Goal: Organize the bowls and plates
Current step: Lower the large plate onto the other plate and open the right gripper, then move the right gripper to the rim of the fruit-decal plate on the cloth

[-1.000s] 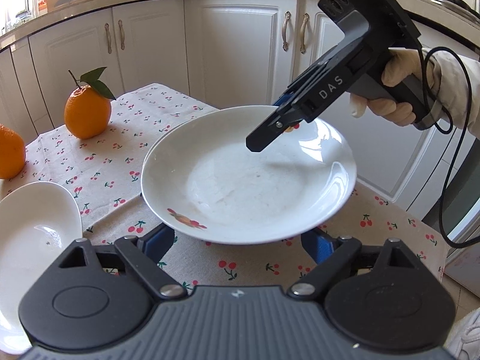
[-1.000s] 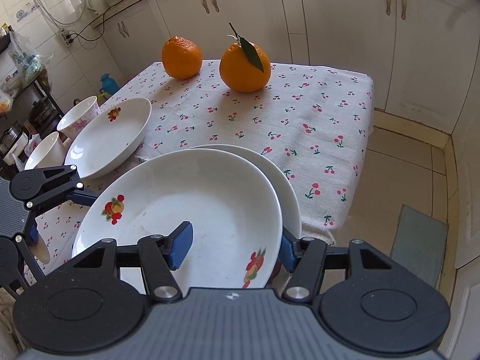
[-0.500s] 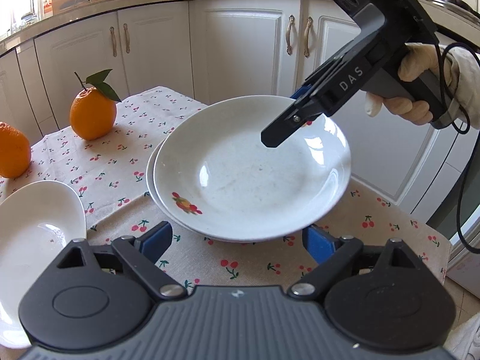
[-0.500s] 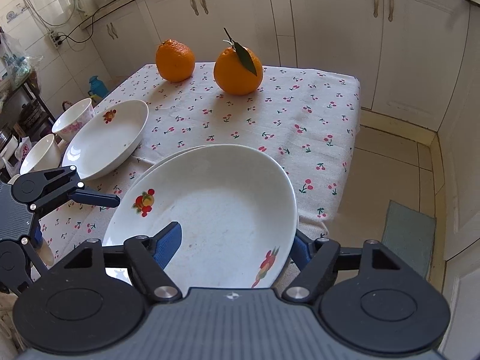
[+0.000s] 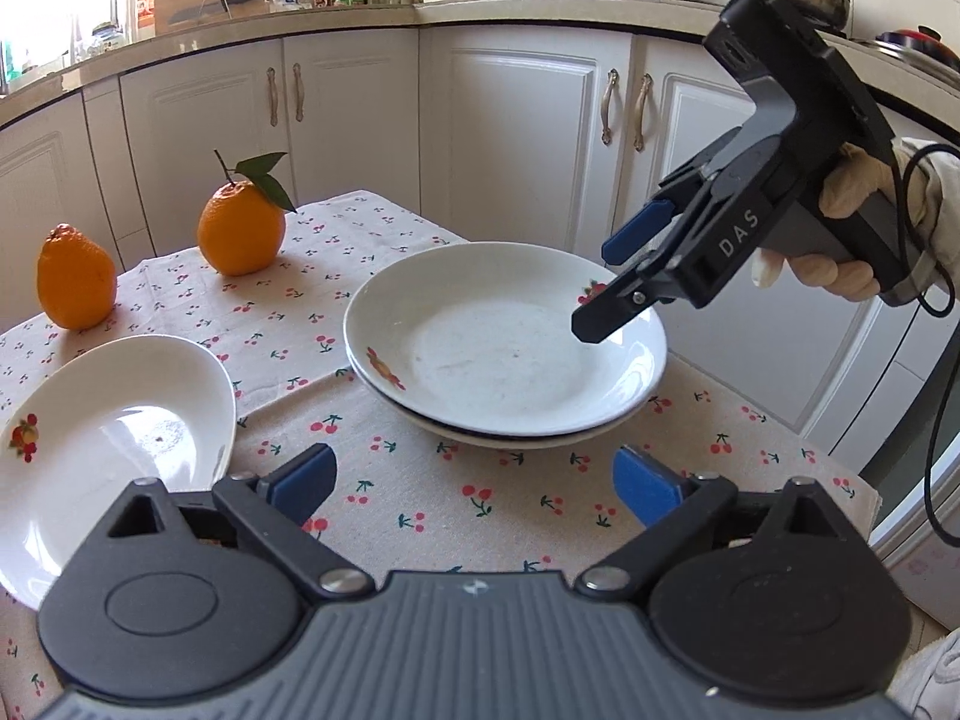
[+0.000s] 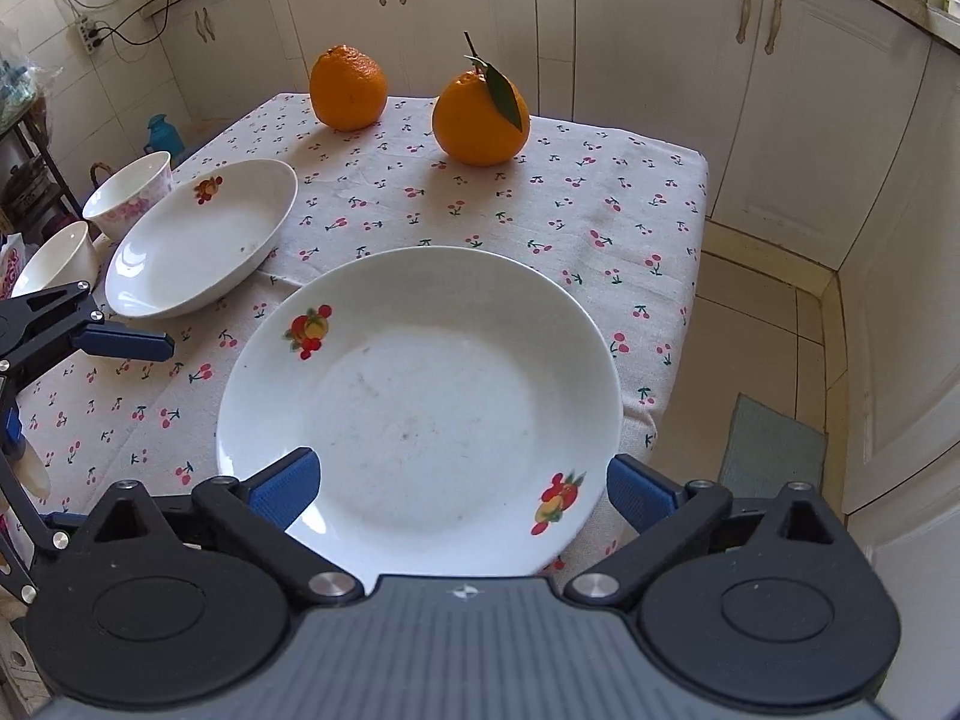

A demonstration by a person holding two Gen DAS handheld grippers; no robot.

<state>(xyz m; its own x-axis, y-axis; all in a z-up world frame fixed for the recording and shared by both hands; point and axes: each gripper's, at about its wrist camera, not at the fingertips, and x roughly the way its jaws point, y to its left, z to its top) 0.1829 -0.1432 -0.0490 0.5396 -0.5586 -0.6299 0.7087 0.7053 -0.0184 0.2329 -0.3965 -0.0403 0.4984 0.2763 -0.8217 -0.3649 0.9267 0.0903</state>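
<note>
Tablecloth (image 6: 600,192): cherry print | cabinets (image 5: 516,120): white | both grippers' fingers: released, just opened

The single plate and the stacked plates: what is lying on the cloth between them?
Nothing: between the single plate and the stacked plates only bare cherry-print cloth shows, clearest in the right wrist view.

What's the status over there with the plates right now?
Both grippers, left and right, open, jaws just widened, nothing held. Top plate stacked on second plate. Third plate apart, waiting. Nothing in the way.
</note>
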